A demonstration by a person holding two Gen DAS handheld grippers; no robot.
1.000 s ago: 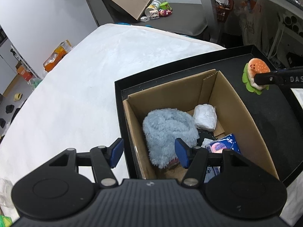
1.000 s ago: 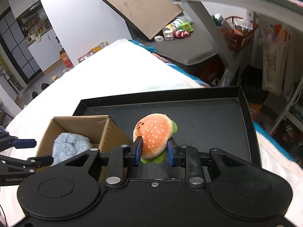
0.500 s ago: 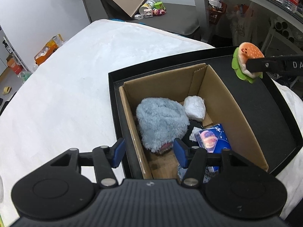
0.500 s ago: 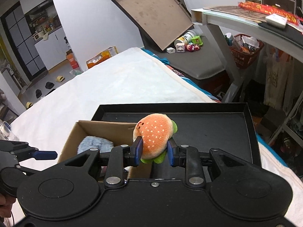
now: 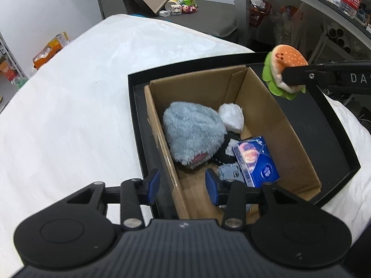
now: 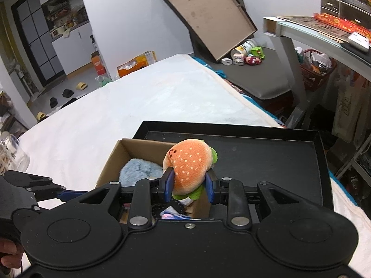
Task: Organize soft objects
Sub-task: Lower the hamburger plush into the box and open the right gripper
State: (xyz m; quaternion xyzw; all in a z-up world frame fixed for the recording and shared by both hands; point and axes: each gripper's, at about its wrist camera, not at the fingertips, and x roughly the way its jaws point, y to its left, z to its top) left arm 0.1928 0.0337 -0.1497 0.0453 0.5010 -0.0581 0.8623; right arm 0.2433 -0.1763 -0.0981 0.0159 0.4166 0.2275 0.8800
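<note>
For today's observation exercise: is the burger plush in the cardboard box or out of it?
Out. The right claw grips the burger plush in the air above the cardboard box.

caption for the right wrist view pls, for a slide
Right hand-held gripper clamps a burger plush over the cardboard box standing in a black tray.

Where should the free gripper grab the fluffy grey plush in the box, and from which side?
Probably pinch the grey plush across its rounded upper bulge, coming from above: the cardboard box walls close off its sides, and the blue carton crowds its right.
</note>
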